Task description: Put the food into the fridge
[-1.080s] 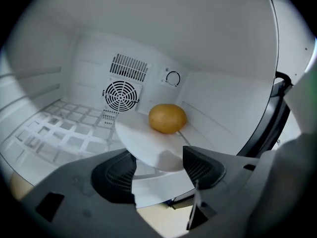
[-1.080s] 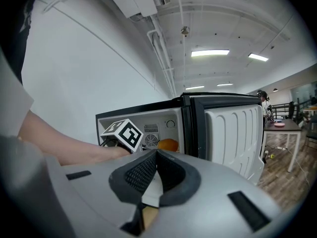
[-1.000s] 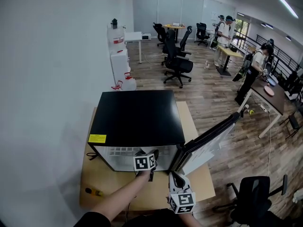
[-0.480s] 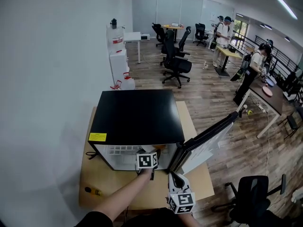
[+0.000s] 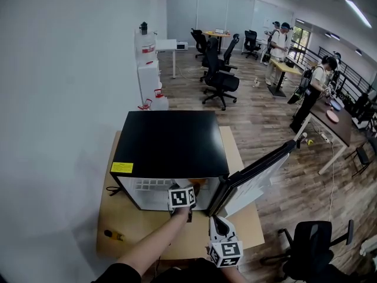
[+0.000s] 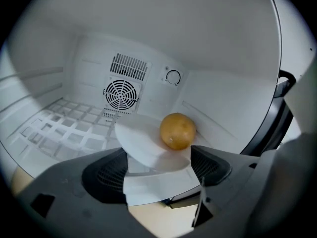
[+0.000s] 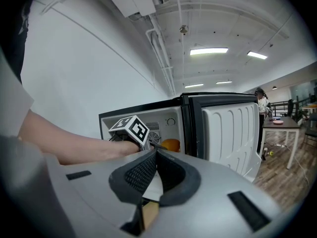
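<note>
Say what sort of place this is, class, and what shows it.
Probably an open-plan office or lab: black swivel chairs, desks, and a mini fridge on a wooden table.

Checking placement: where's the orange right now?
In the left gripper view the orange sits on a white plate inside the fridge, right of the back-wall fan grille, near the right wall.

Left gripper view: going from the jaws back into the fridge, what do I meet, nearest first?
Left gripper, whose jaws have just been opening with the plate's near edge between them → plate → orange on the plate's far side → round fan grille at the back.
</note>
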Tool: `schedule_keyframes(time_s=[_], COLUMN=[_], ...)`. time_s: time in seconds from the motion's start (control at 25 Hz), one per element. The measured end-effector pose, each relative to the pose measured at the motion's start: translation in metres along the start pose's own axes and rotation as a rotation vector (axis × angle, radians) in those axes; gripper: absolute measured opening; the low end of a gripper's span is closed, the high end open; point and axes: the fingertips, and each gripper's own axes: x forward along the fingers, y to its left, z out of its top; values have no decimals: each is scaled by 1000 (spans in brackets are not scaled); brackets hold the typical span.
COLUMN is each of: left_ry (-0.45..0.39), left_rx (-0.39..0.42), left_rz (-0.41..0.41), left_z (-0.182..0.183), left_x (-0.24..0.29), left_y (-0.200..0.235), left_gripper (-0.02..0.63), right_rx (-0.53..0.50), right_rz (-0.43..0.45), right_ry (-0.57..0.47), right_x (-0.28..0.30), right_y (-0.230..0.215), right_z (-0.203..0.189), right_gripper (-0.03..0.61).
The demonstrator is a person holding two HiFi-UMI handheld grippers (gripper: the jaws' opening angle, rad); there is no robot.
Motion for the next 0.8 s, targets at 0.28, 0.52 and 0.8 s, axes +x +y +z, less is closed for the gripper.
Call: schedule_keyframes(time_s=[0.28,0.52,0.8], left_ry=[10,-2,-8], left_rx=[39,42,36], left_rz=[66,79,91], left_z=[-9,-2,0], left_x=[-5,-8,-7], left_y=[13,20,22], left_gripper=[373,374,374], right_rx=[-4,-4,-4], right_rz=[24,44,49], right_ry=[4,3,4], right_x=[2,4,3], right_y=[5,11,12], right_z=[-1,1,0], right_gripper=[60,60,60])
